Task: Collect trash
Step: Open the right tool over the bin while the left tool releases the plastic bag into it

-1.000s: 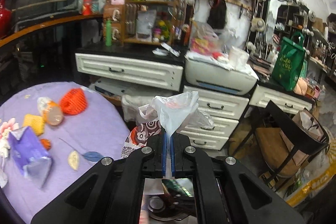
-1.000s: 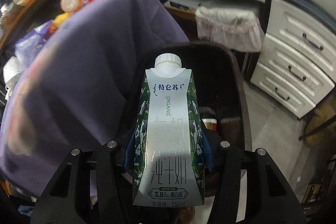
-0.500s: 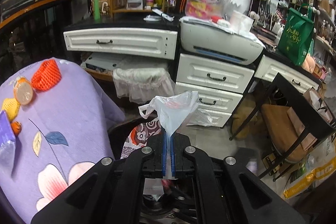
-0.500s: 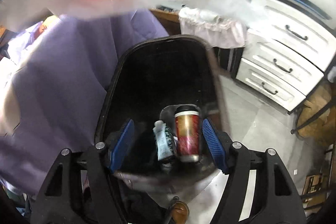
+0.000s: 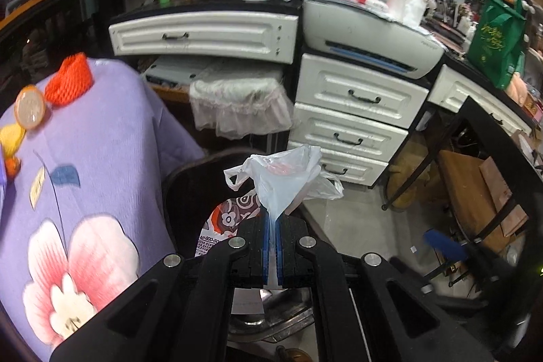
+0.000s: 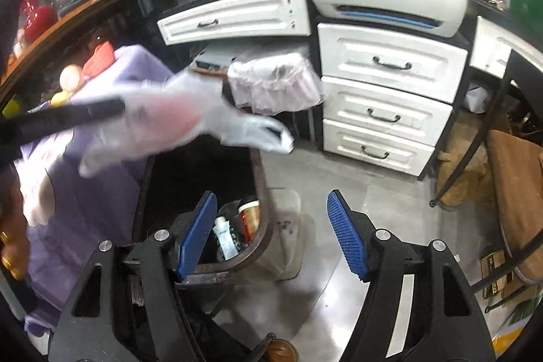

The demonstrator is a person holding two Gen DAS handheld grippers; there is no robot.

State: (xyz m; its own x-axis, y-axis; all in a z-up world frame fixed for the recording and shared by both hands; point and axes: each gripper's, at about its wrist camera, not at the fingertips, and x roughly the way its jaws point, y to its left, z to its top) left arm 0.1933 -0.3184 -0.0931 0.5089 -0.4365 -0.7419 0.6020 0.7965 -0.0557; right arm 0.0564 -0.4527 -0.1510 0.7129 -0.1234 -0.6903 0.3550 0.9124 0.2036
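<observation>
My left gripper (image 5: 271, 221) is shut on the neck of a white plastic bag (image 5: 285, 182) and holds it over the black trash bin (image 5: 183, 189). A patterned red and white wrapper (image 5: 230, 212) hangs beside the bag. In the right wrist view the same bag (image 6: 163, 121) hangs above the bin (image 6: 264, 192). Inside the bin lie a milk carton (image 6: 225, 236) and a red-brown cup (image 6: 249, 217). My right gripper (image 6: 271, 233) is open and empty, above the bin's right rim and the floor.
A table under a purple flowered cloth (image 5: 101, 158) stands left of the bin, with an orange net (image 5: 69, 78) and other scraps on it. White drawers (image 5: 356, 97) and a printer (image 5: 370, 33) stand behind. A dark chair (image 5: 475, 192) is at the right.
My right gripper opened and let the milk carton fall into the bin, then drew away to the right. My left gripper sank toward the bin with the bag.
</observation>
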